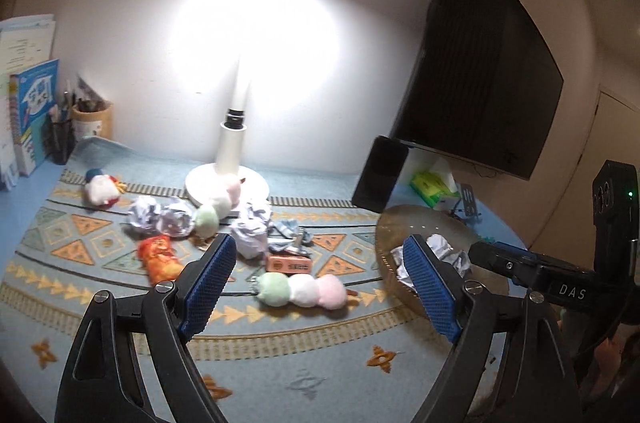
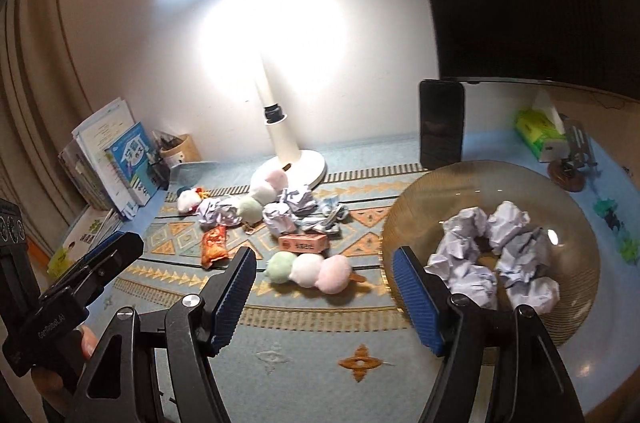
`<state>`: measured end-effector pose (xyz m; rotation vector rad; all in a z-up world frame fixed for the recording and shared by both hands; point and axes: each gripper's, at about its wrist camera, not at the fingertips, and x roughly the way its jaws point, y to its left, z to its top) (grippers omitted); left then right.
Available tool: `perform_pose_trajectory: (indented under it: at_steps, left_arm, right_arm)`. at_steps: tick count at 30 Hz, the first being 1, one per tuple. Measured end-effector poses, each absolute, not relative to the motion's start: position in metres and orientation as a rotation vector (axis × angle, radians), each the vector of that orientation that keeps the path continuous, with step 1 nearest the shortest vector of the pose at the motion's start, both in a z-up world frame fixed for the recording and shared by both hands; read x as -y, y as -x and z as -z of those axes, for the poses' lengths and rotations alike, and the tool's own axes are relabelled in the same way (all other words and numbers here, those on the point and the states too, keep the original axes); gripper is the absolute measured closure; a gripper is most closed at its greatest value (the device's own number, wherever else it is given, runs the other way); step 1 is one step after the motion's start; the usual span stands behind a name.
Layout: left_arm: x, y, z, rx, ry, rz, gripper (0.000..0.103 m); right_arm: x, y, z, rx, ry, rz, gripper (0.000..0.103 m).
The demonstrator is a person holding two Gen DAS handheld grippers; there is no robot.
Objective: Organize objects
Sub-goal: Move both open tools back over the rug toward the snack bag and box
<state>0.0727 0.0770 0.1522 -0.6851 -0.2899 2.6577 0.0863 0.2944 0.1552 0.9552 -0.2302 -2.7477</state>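
A brown glass bowl [image 2: 568, 295] at the right holds several crumpled paper balls [image 2: 472, 247]; it also shows in the left wrist view [image 1: 390, 223]. More paper balls [image 2: 280, 217] lie on the patterned mat among a three-ball plush skewer [image 2: 308, 269], a second plush skewer [image 2: 260, 189], an orange snack packet [image 2: 214, 243], a small orange box [image 2: 303, 243] and a chicken plush [image 2: 187, 201]. My left gripper [image 1: 320, 279] is open and empty above the mat, near the plush skewer [image 1: 302, 289]. My right gripper [image 2: 324, 287] is open and empty, its right finger over the bowl's near rim.
A lit white desk lamp [image 2: 288, 151] stands at the back. A black phone [image 2: 442, 123] leans upright behind the bowl. Books [image 2: 120, 159] and a pen cup [image 2: 180, 149] stand at the left. A dark monitor [image 1: 480, 63] and a green tissue pack [image 2: 540, 131] are at the right.
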Motion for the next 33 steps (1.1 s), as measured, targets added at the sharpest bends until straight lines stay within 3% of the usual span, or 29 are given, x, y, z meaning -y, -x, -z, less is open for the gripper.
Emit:
perform_pose_trajectory:
  at_steps: [7, 13, 19, 27, 31, 33]
  left_arm:
    - [-0.009, -0.07, -0.106, 0.338, 0.828, -2.847, 0.018]
    - [0.013, -0.052, -0.055, 0.228, 0.994, -2.942, 0.018]
    - [0.006, -0.038, -0.034, 0.121, 1.056, -2.912, 0.018]
    - [0.032, -0.034, -0.025, 0.369, 1.098, -2.83, 0.018]
    - [0.032, -0.033, -0.023, 0.382, 1.107, -2.817, 0.018]
    - [0.029, -0.034, -0.024, 0.354, 1.1, -2.818, 0.018]
  right_arm:
    - [-0.226, -0.056, -0.084, 0.131, -1.115, 2.584, 0.034]
    - [-0.206, -0.04, -0.032, 0.102, -1.225, 2.485, 0.034]
    - [-0.204, -0.037, -0.012, 0.092, -1.233, 2.484, 0.034]
    - [-0.214, -0.034, -0.013, 0.172, -1.233, 2.519, 0.032]
    - [-0.212, -0.038, -0.016, 0.144, -1.2, 2.533, 0.032]
    - [-0.211, -0.039, -0.017, 0.132, -1.191, 2.539, 0.026]
